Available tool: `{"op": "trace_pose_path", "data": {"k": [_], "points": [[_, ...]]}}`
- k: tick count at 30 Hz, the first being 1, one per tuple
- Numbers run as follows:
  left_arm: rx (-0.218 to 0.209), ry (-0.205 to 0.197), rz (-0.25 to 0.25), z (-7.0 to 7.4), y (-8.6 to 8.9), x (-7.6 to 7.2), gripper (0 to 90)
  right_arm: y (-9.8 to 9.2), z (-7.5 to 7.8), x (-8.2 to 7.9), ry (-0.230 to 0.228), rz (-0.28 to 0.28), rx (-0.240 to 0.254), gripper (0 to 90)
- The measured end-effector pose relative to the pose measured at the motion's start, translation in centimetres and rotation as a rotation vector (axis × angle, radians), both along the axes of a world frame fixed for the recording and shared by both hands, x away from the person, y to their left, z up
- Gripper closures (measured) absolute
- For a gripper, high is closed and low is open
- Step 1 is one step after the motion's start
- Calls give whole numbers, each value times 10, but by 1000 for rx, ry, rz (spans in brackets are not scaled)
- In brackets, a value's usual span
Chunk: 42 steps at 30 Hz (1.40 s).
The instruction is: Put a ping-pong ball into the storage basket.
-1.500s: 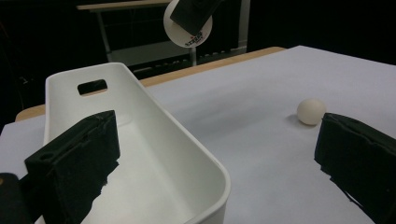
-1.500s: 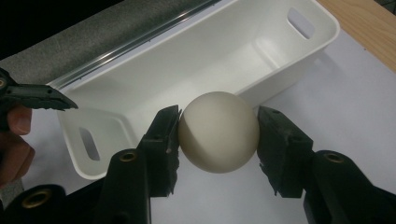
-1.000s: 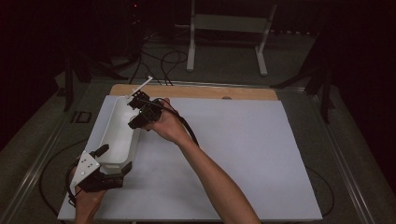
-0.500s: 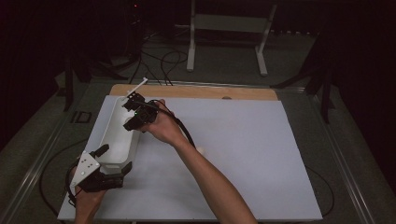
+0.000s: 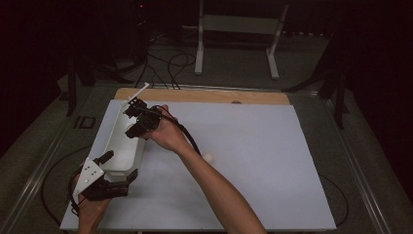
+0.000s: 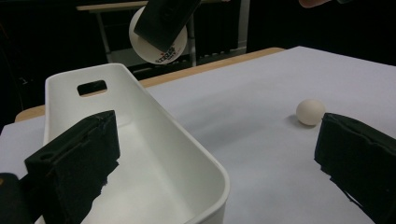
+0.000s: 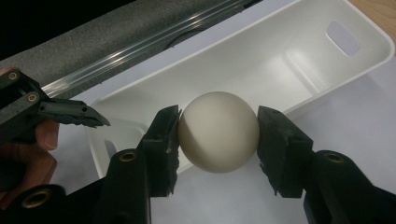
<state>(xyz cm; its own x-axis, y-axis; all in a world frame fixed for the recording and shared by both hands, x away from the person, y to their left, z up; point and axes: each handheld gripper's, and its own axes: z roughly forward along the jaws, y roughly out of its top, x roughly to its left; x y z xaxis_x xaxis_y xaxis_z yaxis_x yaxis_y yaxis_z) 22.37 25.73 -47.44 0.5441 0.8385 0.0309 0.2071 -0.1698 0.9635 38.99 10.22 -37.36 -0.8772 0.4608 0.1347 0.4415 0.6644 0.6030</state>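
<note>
Since the earlier frame, the right gripper point(image 5: 132, 120) had drifted a little toward the near-left, over the white bin's point(image 5: 113, 135) far half, while the left gripper point(image 5: 111, 176) kept its place at the bin's near end.

From the high view, a second ball point(image 5: 208, 158) lay loose on the white table sheet point(image 5: 253, 161), well apart from the bin.

From the left gripper view, its jaws stood spread, one inside the bin point(image 6: 154, 154) and one outside, straddling the near wall without clearly pressing it. The held ball point(image 6: 159, 44) hung above the far end, small printed lettering on its skin.

From the right gripper view, the pads point(image 7: 163, 144) pinched the white ping-pong ball point(image 7: 218, 131) at its widest, smooth, matt and unmarked on this side, directly above the bin floor point(image 7: 261, 60). A good release probably meant lowering first, then opening gently so it would not bounce out.
</note>
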Motion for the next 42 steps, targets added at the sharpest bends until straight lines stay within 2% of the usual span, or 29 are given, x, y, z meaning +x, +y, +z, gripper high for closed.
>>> {"op": "trace_pose_path", "data": {"k": [13, 42], "points": [[-3, -3, 1, 0, 1, 0, 7, 6, 1, -3, -2, 17, -3, 503], [2, -2, -3, 0, 1, 0, 7, 20, 5, -12, -2, 61, 26, 500]]}}
